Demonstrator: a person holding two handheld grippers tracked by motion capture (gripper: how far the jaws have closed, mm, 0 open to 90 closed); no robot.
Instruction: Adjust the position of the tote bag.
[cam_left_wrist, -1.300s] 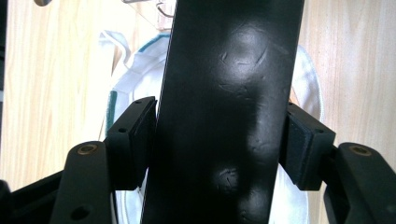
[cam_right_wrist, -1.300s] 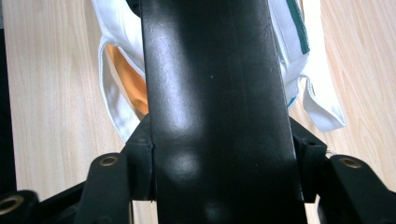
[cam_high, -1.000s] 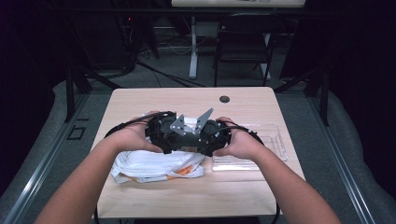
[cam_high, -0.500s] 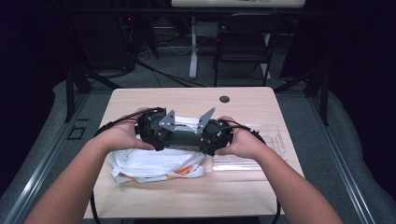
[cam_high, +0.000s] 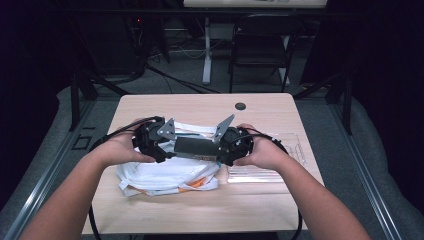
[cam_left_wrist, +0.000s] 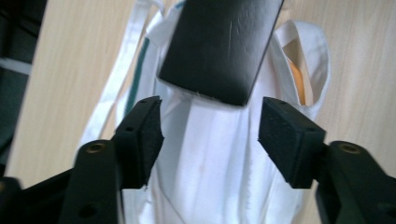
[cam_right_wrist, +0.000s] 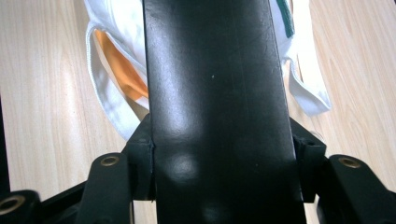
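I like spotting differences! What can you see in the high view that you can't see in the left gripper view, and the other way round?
The high view alone gives the person's two hands, the right gripper clamped on one end of the black box, a clear plastic tray beside the bag, a chair beyond the table, and a small dark round spot on the tabletop. The left gripper view alone gives a close look at the left gripper: its jaws stand open, just short of the box's end, pads touching nothing. Both share the black box, the white cloth bag with orange inside, and the wooden table.

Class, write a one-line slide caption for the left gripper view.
Open left gripper just short of a flat black box above a white cloth bag.
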